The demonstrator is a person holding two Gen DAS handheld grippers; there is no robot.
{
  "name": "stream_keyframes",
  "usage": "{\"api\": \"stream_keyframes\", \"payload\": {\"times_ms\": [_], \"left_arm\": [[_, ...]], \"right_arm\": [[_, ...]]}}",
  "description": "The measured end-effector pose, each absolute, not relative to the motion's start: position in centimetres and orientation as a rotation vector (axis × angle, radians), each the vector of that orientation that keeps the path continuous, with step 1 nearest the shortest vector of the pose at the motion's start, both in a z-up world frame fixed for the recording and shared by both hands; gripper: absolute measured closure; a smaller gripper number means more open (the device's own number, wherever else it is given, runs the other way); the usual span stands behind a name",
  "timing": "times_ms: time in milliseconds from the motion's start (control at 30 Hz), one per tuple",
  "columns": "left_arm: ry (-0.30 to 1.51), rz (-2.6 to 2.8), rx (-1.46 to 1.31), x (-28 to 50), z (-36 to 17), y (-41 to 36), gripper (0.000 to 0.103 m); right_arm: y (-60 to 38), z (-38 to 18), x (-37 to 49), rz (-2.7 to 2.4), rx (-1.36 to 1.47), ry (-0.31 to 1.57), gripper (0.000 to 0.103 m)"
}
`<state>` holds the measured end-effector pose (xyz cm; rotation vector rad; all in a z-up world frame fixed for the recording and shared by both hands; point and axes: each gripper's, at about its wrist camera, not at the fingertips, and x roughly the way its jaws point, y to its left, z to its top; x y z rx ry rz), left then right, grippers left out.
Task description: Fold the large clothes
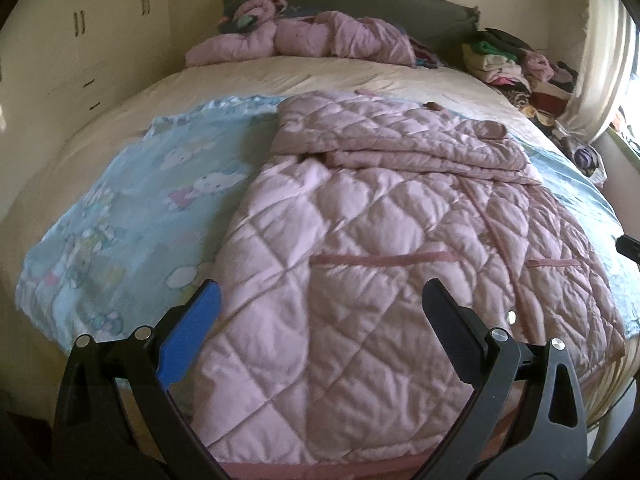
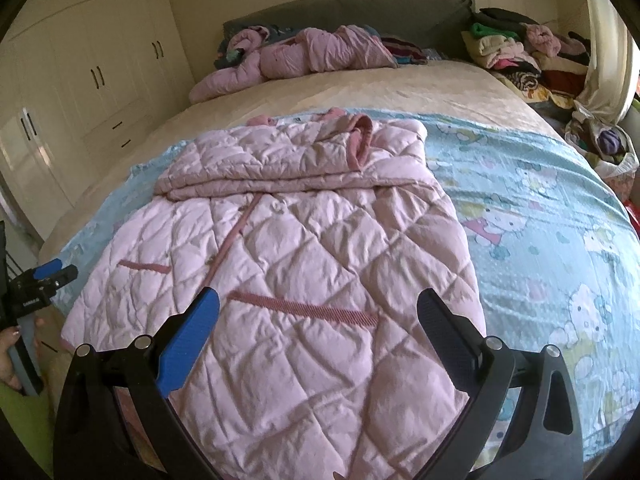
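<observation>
A pink quilted coat (image 1: 360, 232) (image 2: 288, 264) lies flat on the light blue cartoon blanket (image 1: 132, 208) (image 2: 540, 220), its sleeves folded across the chest near the collar. My left gripper (image 1: 320, 300) hovers open over the hem at the coat's near left side, nothing between its blue and black fingers. My right gripper (image 2: 318, 308) hovers open over the hem at the near right part, also holding nothing. The left gripper (image 2: 56, 270) appears at the left edge of the right wrist view, held by a hand (image 2: 10, 356).
A crumpled pink jacket (image 1: 304, 36) (image 2: 296, 56) lies by the grey headboard (image 1: 400, 8). Stacked clothes (image 1: 516, 64) (image 2: 516, 52) pile up at the far right of the bed. Cream wardrobes (image 2: 80, 80) stand on the left; a curtain (image 1: 600, 48) hangs at the right.
</observation>
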<state>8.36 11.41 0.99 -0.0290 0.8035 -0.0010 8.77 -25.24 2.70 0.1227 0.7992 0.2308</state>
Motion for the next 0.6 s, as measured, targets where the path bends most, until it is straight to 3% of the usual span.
{"api": "stream_keyframes", "payload": {"times_ms": [600], "left_arm": [[0.896, 0.052, -0.295, 5.7, -2.9, 20.6, 0.009]], "right_arm": [[-27.1, 1.0, 7.4, 0.212, 0.146, 0.834, 0.004]]}}
